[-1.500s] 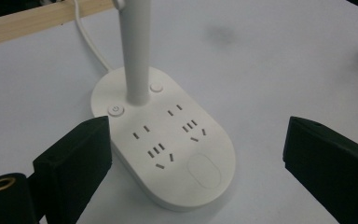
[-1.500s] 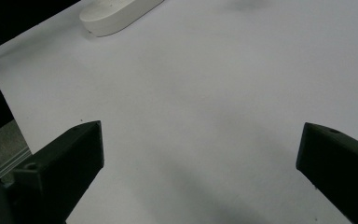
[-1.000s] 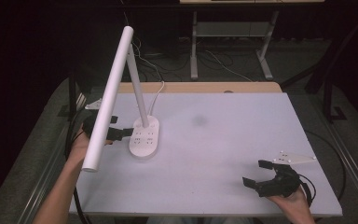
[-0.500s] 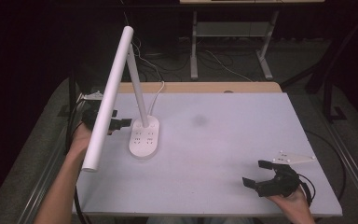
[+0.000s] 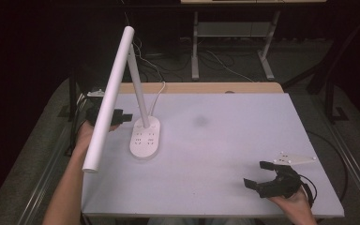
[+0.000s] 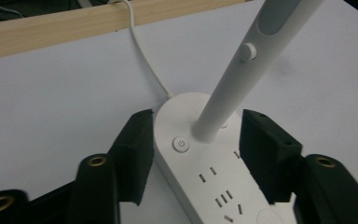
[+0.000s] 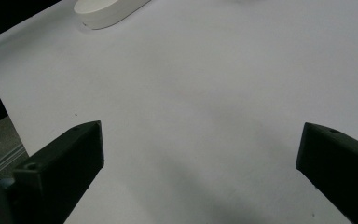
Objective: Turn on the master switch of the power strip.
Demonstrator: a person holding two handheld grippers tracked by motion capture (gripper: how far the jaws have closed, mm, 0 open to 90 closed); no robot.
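Observation:
A white desk lamp stands at the table's left, with an oval base [image 5: 145,138] that carries sockets and a long tube head [image 5: 108,101] slanting toward me. My left gripper [image 5: 122,119] reaches in from the left at the base's far end. In the left gripper view its jaws have just been closing and my left gripper [image 6: 196,126] has its pads against both sides of the base [image 6: 182,116], beside the power button [image 6: 181,143] and the stem [image 6: 242,70]. My right gripper [image 5: 254,174] rests open at the front right; between the jaws of my right gripper [image 7: 200,140] lies bare table.
The white table top [image 5: 225,140] has a wooden strip along its far edge [image 5: 206,87]. The lamp's white cable [image 6: 144,60] runs from the base over that edge. A grey three-cornered plate [image 5: 294,158] sits on the right gripper. Desk legs and cables stand on the floor behind.
My left gripper has slid right toward the lamp base, and its jaws have narrowed around the base. The right gripper and the lamp have stayed put.

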